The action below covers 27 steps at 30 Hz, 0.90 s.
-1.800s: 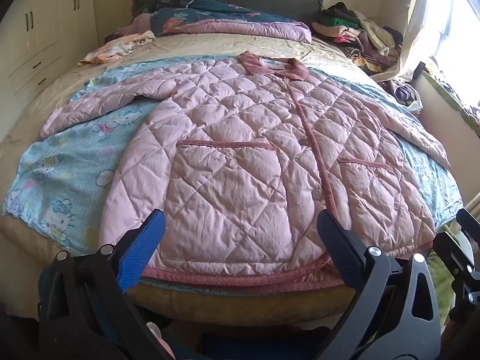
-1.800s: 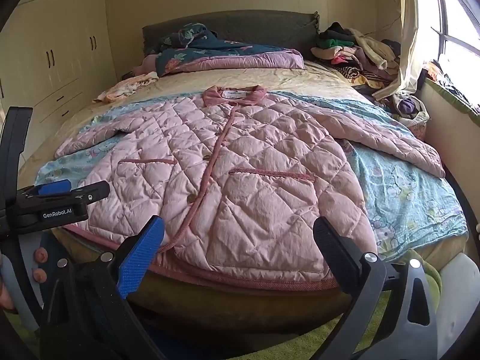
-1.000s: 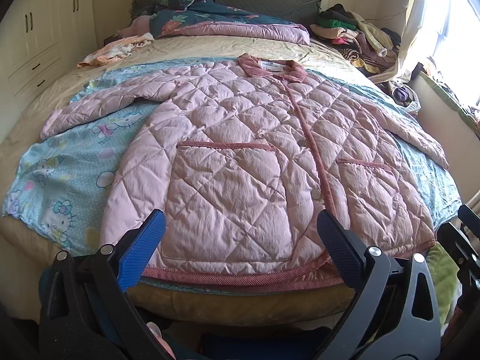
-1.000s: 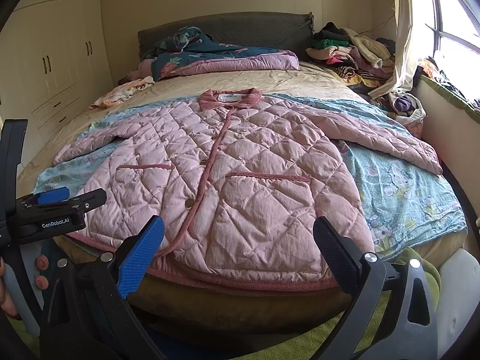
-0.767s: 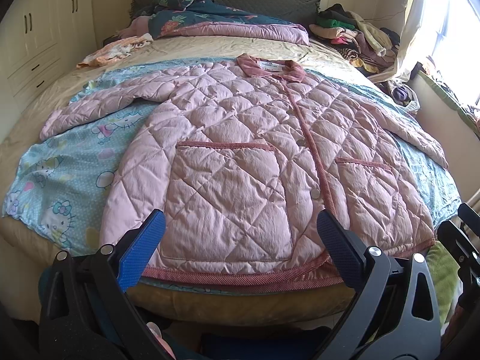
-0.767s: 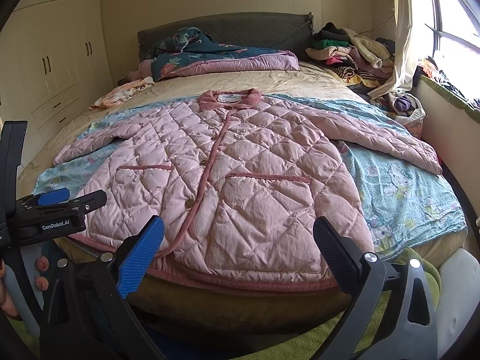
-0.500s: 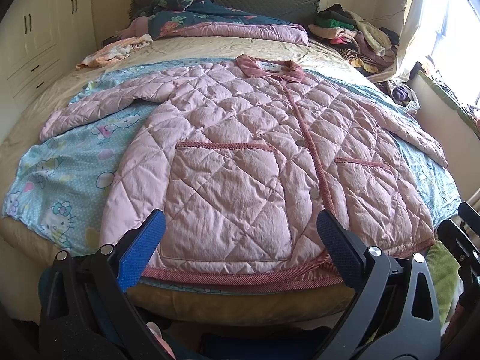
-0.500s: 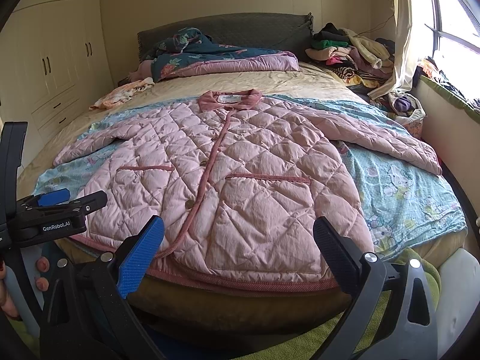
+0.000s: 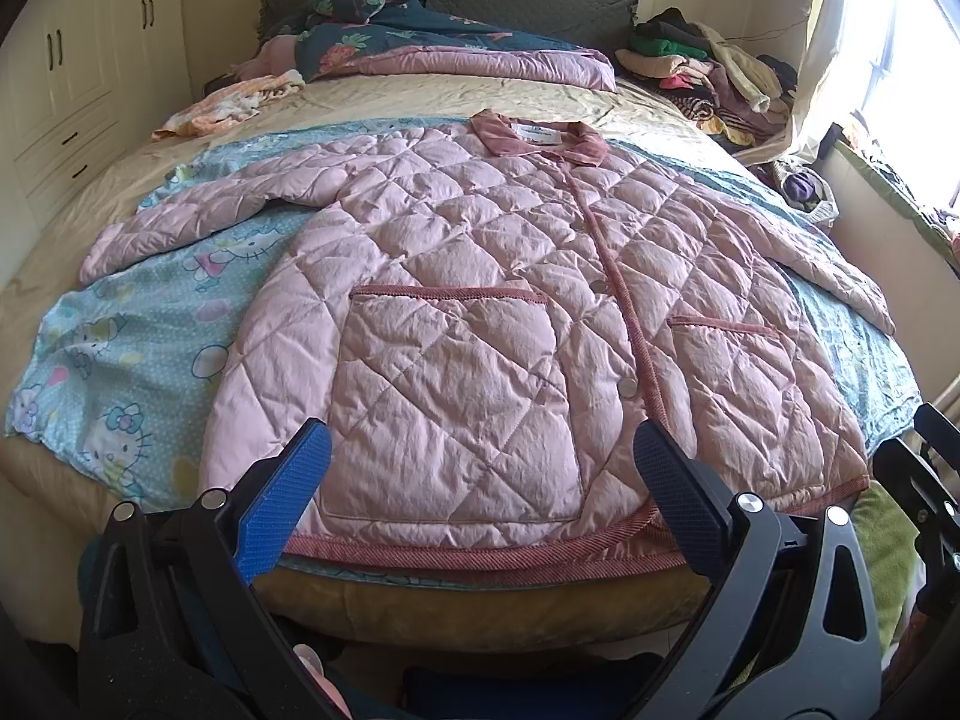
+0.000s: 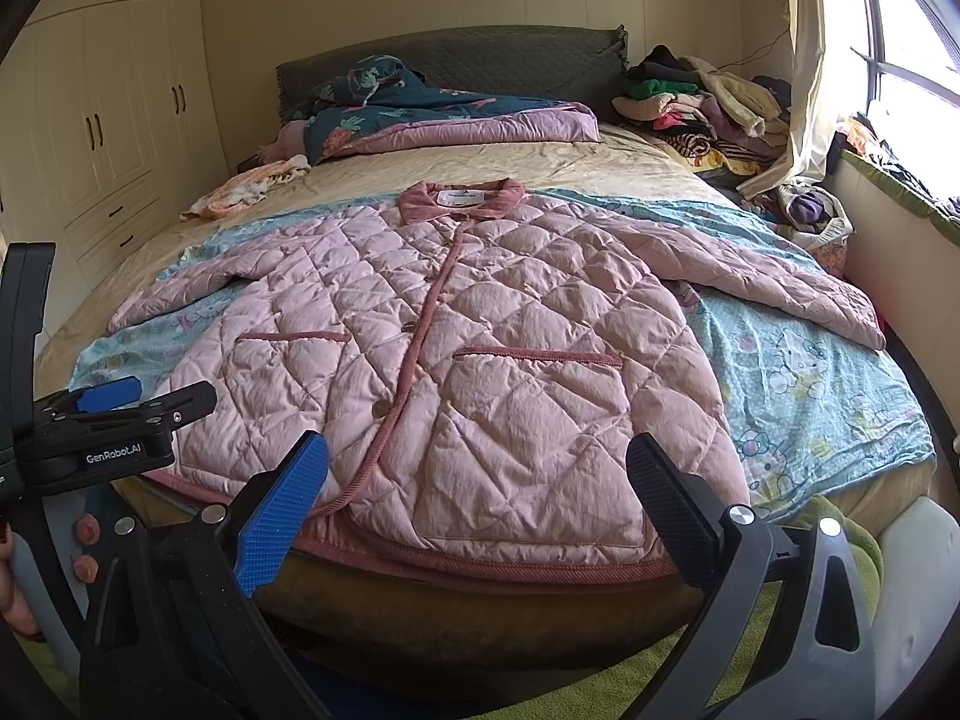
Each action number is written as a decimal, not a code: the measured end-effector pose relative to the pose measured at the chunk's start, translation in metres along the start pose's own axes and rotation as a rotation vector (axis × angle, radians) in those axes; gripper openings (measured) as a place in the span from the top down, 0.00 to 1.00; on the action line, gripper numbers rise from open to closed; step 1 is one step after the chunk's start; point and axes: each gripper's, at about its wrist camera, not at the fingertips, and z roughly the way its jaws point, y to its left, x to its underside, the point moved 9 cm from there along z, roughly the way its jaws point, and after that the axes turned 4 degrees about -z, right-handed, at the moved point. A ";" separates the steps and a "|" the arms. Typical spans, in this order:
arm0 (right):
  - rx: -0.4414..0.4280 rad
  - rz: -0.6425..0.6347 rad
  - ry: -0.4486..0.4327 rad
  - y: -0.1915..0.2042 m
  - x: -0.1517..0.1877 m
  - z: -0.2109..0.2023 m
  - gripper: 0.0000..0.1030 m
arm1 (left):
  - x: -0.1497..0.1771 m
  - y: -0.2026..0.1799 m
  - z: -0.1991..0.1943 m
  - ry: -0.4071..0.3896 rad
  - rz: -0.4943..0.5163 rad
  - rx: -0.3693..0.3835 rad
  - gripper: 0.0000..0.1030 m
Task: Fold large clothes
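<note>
A pink quilted jacket lies flat and face up on the bed, buttoned, collar at the far end, both sleeves spread out to the sides. Its hem runs along the near edge of the bed. My left gripper hangs open just short of the hem, in front of the jacket's left pocket, holding nothing. My right gripper is open too, before the hem by the right pocket, empty. The left gripper also shows at the left edge of the right wrist view, held by a hand.
A light blue cartoon sheet lies under the jacket on a tan bedspread. A folded quilt lies by the headboard, and a clothes pile at the far right. Wardrobes stand left, a window right. Green floor mat below.
Both views have shifted only slightly; the grippers stay open in front of the hem and the jacket has not moved.
</note>
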 end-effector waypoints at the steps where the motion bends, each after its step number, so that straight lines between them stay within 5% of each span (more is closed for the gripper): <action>1: 0.000 0.000 0.000 0.000 0.000 0.000 0.04 | 0.000 0.000 0.000 0.001 -0.001 0.002 0.08; 27: -0.056 0.026 0.050 0.004 -0.006 0.020 0.04 | -0.006 -0.014 0.009 0.006 0.008 0.002 0.08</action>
